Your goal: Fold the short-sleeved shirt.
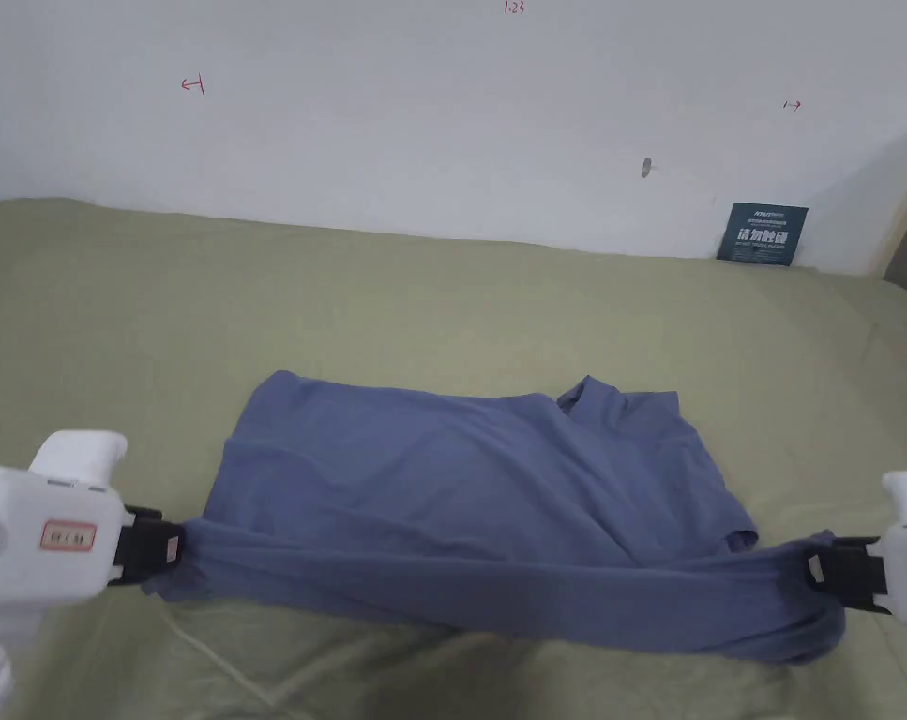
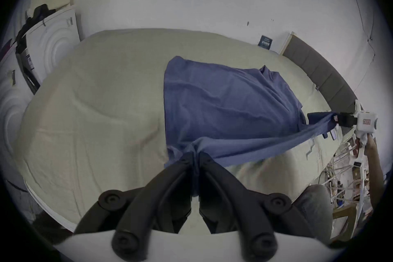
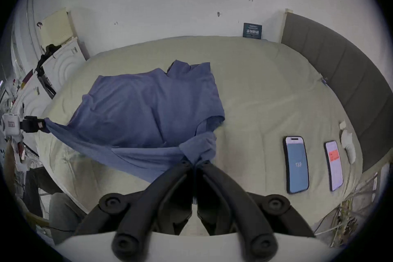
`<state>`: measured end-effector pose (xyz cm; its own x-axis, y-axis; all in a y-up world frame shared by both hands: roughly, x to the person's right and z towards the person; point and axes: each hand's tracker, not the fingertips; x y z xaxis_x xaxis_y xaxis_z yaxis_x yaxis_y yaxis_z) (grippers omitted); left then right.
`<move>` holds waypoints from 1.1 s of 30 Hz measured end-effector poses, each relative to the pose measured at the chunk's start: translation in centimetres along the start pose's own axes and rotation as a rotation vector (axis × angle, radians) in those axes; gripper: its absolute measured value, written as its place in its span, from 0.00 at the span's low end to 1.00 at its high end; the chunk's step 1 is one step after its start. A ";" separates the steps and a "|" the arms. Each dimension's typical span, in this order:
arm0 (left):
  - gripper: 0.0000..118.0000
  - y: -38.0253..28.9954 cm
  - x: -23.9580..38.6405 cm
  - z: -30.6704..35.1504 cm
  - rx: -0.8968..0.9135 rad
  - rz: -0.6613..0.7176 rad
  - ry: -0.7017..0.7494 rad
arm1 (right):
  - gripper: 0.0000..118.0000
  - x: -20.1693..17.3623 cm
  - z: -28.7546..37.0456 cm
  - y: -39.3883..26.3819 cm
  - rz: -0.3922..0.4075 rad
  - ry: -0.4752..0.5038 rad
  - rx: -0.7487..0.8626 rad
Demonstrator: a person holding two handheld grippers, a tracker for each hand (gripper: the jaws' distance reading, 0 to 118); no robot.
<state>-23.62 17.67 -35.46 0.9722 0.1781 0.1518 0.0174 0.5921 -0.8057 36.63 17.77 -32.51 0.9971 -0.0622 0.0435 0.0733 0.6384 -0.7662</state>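
I see my left gripper (image 1: 165,553) at the near left of the bed (image 1: 442,300), its black fingers (image 2: 185,162) closed together and clamped on a bunched corner of the blue short-sleeved shirt (image 1: 461,487). My right gripper (image 1: 822,572) sits at the near right, its fingers (image 3: 185,166) likewise pressed together on a gathered wad of the same cloth. In the left gripper view, the right gripper (image 2: 338,120) appears farther off, with a hand below its white body.

The shirt lies on the pale green bed, roughly in the middle. Its long axis runs left to right across my view. The collar end points toward my right, and the hem end toward my left. The far part of the shirt rests flat on the bed with soft wrinkles. The near edge is lifted and pulled into a taut band stretched between the two grippers.

In the right gripper view, two phones (image 3: 296,164) lie on the bed well to the right of the shirt. A small dark sign (image 1: 763,233) leans against the white wall (image 1: 442,112) behind the bed.
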 end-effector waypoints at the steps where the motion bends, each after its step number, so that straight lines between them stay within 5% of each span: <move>1: 0.04 1.0 -0.2 -0.8 -0.009 0.013 0.000 | 0.01 0.0 -1.1 0.9 0.003 -0.001 -0.020; 9: 0.06 7.3 -1.2 -8.1 -0.201 0.042 -0.003 | 0.01 -0.4 -9.2 6.2 0.013 -0.035 -0.240; 10: 0.18 7.5 -1.0 -8.6 -0.242 0.053 -0.001 | 0.01 -0.6 -10.1 6.5 0.032 -0.054 -0.239; 11: 0.53 7.8 -0.9 -9.4 -0.250 0.048 0.003 | 0.03 -0.6 -10.8 6.6 0.043 -0.065 -0.228; 12: 0.69 8.0 -0.9 -10.1 -0.250 0.045 0.005 | 0.08 -0.5 -11.5 6.7 0.033 -0.073 -0.227; 13: 0.70 8.1 -0.6 -10.7 -0.254 0.037 0.008 | 0.24 -0.2 -12.5 6.8 0.008 -0.072 -0.226; 14: 0.69 8.2 -0.8 -11.1 -0.248 0.029 0.009 | 0.58 0.0 -13.0 6.8 -0.022 -0.063 -0.220; 15: 0.69 8.2 -0.6 -11.4 -0.235 0.023 0.021 | 0.77 0.2 -13.5 6.7 -0.045 -0.051 -0.202; 22: 0.62 6.3 -0.9 -8.1 -0.086 0.037 0.029 | 0.66 -0.1 -10.1 4.5 -0.074 0.071 0.034; 24: 0.26 5.2 -0.1 -6.1 -0.020 -0.005 0.082 | 0.34 -0.8 -8.4 3.7 -0.052 0.068 0.056; 25: 0.07 4.4 0.4 -5.0 0.019 -0.008 0.104 | 0.06 -0.9 -7.0 3.1 -0.048 0.059 0.067; 26: 0.04 3.8 -0.4 -5.2 0.052 -0.005 0.115 | 0.00 -1.2 -6.2 2.5 -0.042 0.054 0.076; 30: 0.00 -0.1 -0.2 -2.5 0.131 0.064 0.074 | 0.00 -1.3 -4.0 -1.1 -0.070 0.009 0.122; 33: 0.00 -3.4 -0.1 -2.0 0.142 0.077 0.050 | 0.00 -1.4 -3.2 -4.2 -0.078 0.099 0.092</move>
<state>-23.29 14.07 -33.82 0.9799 0.1898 0.0615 -0.0870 0.6838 -0.7244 34.90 12.77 -31.40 0.9818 -0.1869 0.0338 0.1566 0.6959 -0.7008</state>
